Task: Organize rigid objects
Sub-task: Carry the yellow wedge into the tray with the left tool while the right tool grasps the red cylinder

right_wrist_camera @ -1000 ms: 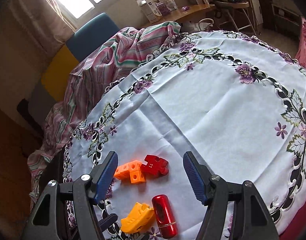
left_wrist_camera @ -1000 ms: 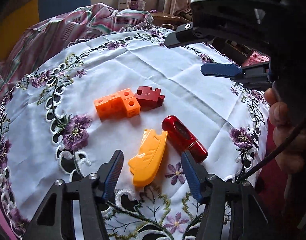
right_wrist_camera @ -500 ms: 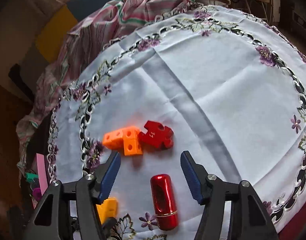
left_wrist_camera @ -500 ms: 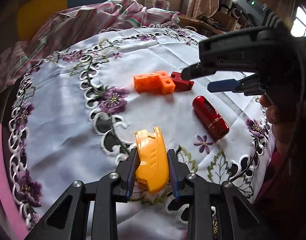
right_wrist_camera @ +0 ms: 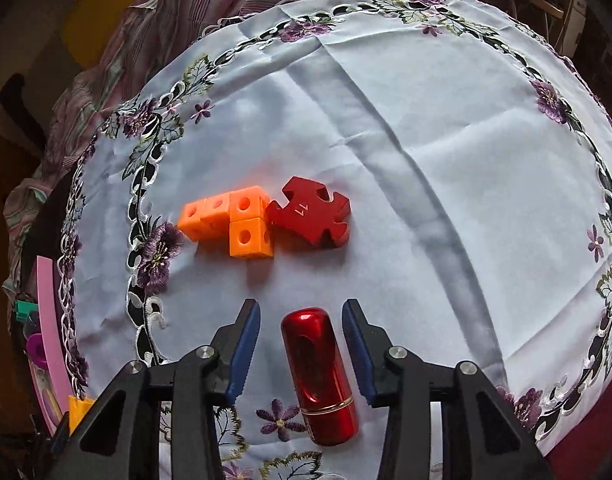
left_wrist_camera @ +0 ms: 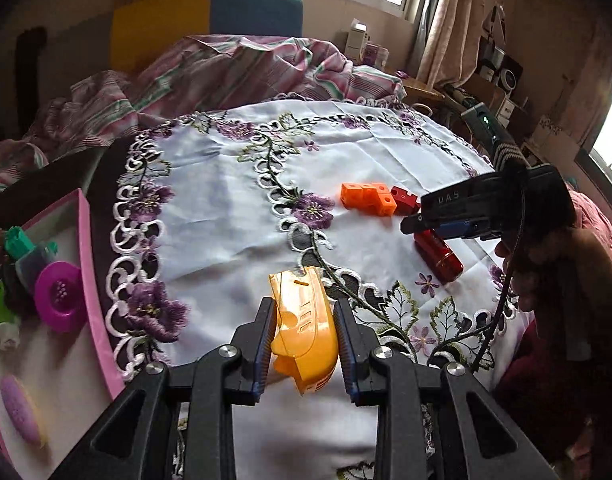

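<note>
Left gripper [left_wrist_camera: 304, 334] pinching the yellow toy piece [left_wrist_camera: 304, 320], lifted clear of the embroidered tablecloth [left_wrist_camera: 226, 200], probably bound for the pink tray [left_wrist_camera: 94, 280] beside it. Right gripper [right_wrist_camera: 301, 350] closing astride the red cylinder [right_wrist_camera: 319, 376], pads not yet touching.

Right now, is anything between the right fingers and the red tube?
Nothing visible. The red tube lies flat on the tablecloth between the right gripper fingers, which are closing with bare cloth on both sides. The orange blocks and red puzzle piece sit farther off.
</note>
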Demonstrator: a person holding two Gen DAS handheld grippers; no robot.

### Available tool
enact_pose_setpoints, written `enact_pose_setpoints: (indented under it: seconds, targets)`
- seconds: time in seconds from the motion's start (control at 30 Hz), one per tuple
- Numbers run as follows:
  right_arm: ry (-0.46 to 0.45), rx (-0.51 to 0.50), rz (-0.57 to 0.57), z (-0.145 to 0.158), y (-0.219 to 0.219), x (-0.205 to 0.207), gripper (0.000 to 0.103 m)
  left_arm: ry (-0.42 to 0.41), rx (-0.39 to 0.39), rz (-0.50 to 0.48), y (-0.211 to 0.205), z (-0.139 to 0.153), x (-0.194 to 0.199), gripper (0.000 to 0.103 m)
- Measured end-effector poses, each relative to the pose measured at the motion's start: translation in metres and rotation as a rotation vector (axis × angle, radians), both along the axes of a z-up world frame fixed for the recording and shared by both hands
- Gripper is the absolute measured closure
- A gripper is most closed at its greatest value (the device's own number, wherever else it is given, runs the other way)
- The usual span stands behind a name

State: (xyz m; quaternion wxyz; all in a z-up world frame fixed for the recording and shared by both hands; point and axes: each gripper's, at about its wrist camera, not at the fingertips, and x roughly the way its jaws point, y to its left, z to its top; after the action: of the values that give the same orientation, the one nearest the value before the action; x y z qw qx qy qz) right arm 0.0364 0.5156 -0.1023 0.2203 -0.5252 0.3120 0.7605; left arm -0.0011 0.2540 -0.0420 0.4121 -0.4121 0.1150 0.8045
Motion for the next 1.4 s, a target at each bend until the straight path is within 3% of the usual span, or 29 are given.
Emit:
enact_pose_setpoints:
  seconds: [0.3, 0.43, 0.67, 1.4]
  targets:
    - [-0.077, 0.084, 0.081, -0.003, -0.016, -0.011, 0.059, -0.011, 0.055, 0.214, -0.084, 0.016, -0.028, 0.073]
    - [-0.119, 0.148, 0.130, -0.005, -0.027, -0.017, 0.057, 0.029, 0.037, 0.327, -0.123, 0.021, -0.036, 0.073]
    - [-0.116, 0.159, 0.128, -0.004, -0.027, -0.017, 0.056, 0.078, 0.018, 0.468, -0.177, 0.027, -0.039, 0.073]
    - [-0.121, 0.184, 0.138, 0.000, -0.027, -0.021, 0.056, 0.019, 0.018, 0.561, -0.213, 0.012, -0.044, 0.073]
